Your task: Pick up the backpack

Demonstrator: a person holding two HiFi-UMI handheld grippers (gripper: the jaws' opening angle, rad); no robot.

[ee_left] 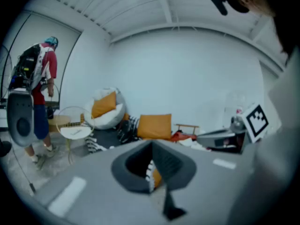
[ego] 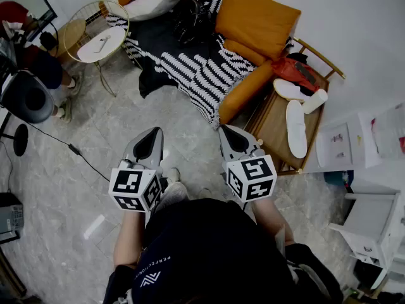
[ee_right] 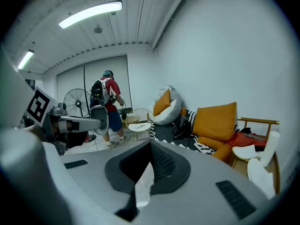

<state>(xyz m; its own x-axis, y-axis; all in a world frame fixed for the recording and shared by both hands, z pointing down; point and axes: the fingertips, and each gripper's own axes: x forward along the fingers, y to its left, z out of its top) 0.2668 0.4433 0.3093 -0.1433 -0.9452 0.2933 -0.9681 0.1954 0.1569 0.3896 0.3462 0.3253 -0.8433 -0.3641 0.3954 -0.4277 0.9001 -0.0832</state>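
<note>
The black backpack point(ego: 190, 19) lies on the sofa's striped blanket point(ego: 202, 75), between the white beanbag and the orange cushions, well ahead of both grippers. It also shows as a dark bundle, the backpack point(ee_left: 124, 129) in the left gripper view and the backpack point(ee_right: 182, 124) in the right gripper view. My left gripper point(ego: 154, 133) and right gripper point(ego: 228, 130) are held side by side over the floor, pointing toward the sofa. Both have their jaws shut with nothing between them. The left gripper point(ee_left: 152, 146) and right gripper point(ee_right: 150, 149) fill the lower part of their own views.
A round white wire side table point(ego: 101, 40) stands left of the sofa. A wooden side table point(ego: 273, 128) at the sofa's right end carries a red bundle and white slippers. A person point(ee_right: 108, 104) wearing a backpack stands at the left. A cable point(ego: 69, 147) crosses the floor; white shelving point(ego: 373, 227) is at right.
</note>
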